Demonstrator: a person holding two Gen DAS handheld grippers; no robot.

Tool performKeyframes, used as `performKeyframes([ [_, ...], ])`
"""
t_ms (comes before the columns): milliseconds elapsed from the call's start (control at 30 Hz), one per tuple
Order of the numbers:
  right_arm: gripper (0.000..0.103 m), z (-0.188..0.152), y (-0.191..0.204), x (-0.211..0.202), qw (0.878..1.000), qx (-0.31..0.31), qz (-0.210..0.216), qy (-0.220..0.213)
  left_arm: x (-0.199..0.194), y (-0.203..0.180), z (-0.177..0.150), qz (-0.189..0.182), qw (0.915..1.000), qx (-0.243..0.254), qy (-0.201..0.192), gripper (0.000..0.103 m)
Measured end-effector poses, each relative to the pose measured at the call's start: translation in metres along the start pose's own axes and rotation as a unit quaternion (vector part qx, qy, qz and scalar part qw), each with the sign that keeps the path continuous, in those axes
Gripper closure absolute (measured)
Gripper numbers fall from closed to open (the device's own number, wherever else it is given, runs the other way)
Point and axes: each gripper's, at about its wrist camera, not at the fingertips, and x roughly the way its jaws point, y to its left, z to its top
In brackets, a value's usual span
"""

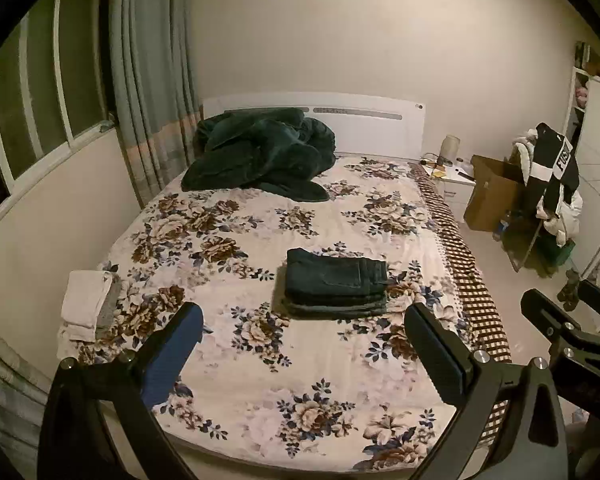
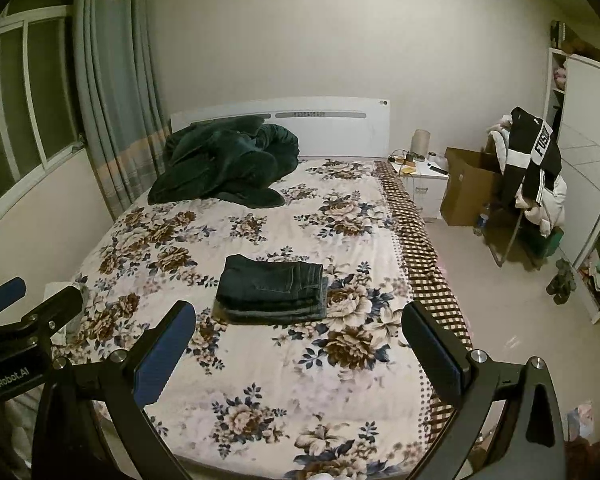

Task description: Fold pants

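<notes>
Dark jeans [image 1: 334, 286] lie folded into a compact rectangle on the floral bedspread [image 1: 300, 360], near the bed's middle; they also show in the right wrist view [image 2: 272, 290]. My left gripper [image 1: 304, 344] is open and empty, held above the foot of the bed, short of the jeans. My right gripper [image 2: 300, 340] is open and empty too, at the same distance. The right gripper shows at the right edge of the left wrist view [image 1: 568, 320], and the left gripper at the left edge of the right wrist view [image 2: 24, 308].
A dark green blanket [image 1: 260, 156] is heaped by the headboard [image 1: 364, 128]. Folded white and grey cloth [image 1: 90, 304] lies at the bed's left edge. Right of the bed are a nightstand [image 2: 424, 184], a cardboard box [image 2: 468, 192], a chair piled with clothes [image 2: 532, 184] and shelves [image 2: 596, 264].
</notes>
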Motion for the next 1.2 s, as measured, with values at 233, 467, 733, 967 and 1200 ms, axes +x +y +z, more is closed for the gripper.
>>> performKeyframes([
  [233,0.0,-0.001,0.001,0.001,1.0,0.0,0.001,0.001,-0.004,-0.002,-0.004,0.007,1.0,-0.001,0.0,0.0],
  [467,0.0,-0.001,0.001,0.001,1.0,0.0,0.001,0.001,-0.005,-0.002,-0.005,0.007,1.0,-0.002,-0.001,0.0],
  [733,0.0,-0.01,0.006,0.004,1.0,0.002,0.002,0.007,-0.005,-0.004,-0.005,0.007,1.0,-0.001,-0.001,0.0],
  [967,0.0,-0.015,0.006,0.004,1.0,0.003,0.003,0.007,-0.007,-0.004,-0.007,0.007,1.0,0.0,0.001,0.0],
  [1200,0.0,-0.02,0.007,0.004,1.0,0.007,0.005,0.009,-0.007,-0.004,-0.007,0.006,1.0,0.001,0.0,0.0],
])
